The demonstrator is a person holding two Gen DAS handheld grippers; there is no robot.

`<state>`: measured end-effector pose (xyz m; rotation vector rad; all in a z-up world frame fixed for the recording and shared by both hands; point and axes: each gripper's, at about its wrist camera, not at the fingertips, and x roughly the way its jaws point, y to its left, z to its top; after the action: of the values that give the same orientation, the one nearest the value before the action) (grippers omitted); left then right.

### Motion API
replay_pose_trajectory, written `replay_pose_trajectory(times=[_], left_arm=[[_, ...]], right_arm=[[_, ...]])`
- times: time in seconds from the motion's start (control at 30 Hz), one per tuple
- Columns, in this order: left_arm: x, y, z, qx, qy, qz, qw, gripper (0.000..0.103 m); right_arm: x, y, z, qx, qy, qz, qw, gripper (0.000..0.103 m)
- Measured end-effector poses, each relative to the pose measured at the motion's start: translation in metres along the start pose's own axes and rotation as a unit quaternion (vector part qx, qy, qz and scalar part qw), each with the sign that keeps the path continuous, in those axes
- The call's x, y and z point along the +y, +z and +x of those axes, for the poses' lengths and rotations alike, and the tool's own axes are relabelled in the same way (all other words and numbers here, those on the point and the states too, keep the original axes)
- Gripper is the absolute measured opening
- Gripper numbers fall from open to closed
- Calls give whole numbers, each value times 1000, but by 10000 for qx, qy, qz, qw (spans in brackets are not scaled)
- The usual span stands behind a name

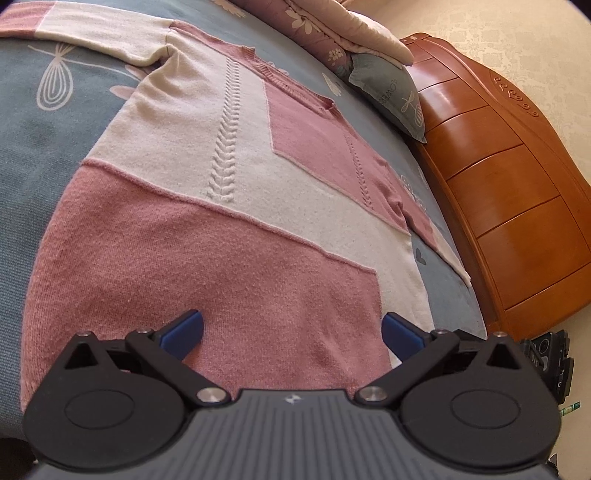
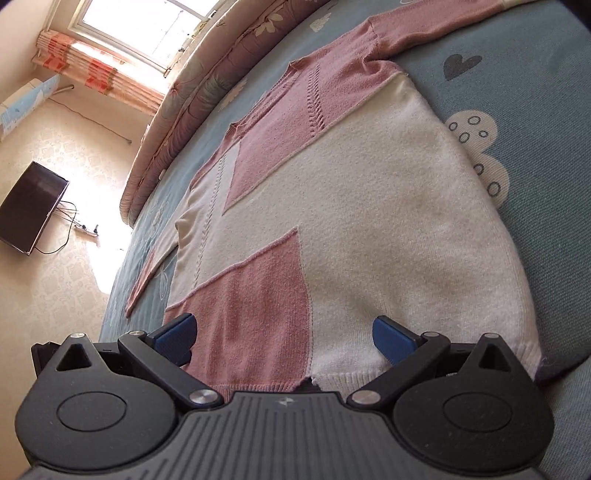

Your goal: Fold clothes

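A pink-and-cream sweater [image 1: 229,206] lies spread flat on the bed [image 1: 22,147], its hem nearest both grippers. The left gripper [image 1: 291,330] is wide apart over the pink hem. The right gripper [image 2: 282,332] is also wide, holding nothing, over the hem.

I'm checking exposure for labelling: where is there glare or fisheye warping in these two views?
Right wrist view: the window is blown out and a bright patch washes out the floor by the power strip; the sweater stays readable. Left wrist view: even light, no glare, but the headboard bows strongly near the rim.
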<state>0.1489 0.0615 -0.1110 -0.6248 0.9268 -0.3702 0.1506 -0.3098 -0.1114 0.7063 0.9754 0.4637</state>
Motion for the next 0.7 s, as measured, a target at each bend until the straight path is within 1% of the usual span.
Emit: replay_pose_trajectory(times=[0.2,0.3,0.43,0.5,0.53,0.57,0.63,0.7], left_arm=[[0,-1,0,-9,-15,44,10000,102],[1,-3,-2,-35,-66,56,10000,102],[1,-6,-3,-41,-75,73,9999,102],[1,-5,-3,-44,-59,34,10000,102],[0,-5,-2,-26,-27,35,10000,102],[-1,-4,-2,-7,6,36,10000,102],[-5,-3,0,52,118,131,9998,103],[-10,-3,2,109,242,243,9994,102]], right_arm=[[18,-16,9,-338,-512,-383,9974,103],[23,-24,12,-537,-663,-570,9947,103],[23,-23,6,-323,-617,-692,9952,103],[19,-20,-3,-164,-534,-560,9969,103],[16,-17,-10,-157,-454,-461,9978,103],[13,-12,-17,-226,-411,-433,9980,103],[9,1,-30,-461,-463,-434,9969,103],[2,15,-34,-599,-474,-361,9964,103]])
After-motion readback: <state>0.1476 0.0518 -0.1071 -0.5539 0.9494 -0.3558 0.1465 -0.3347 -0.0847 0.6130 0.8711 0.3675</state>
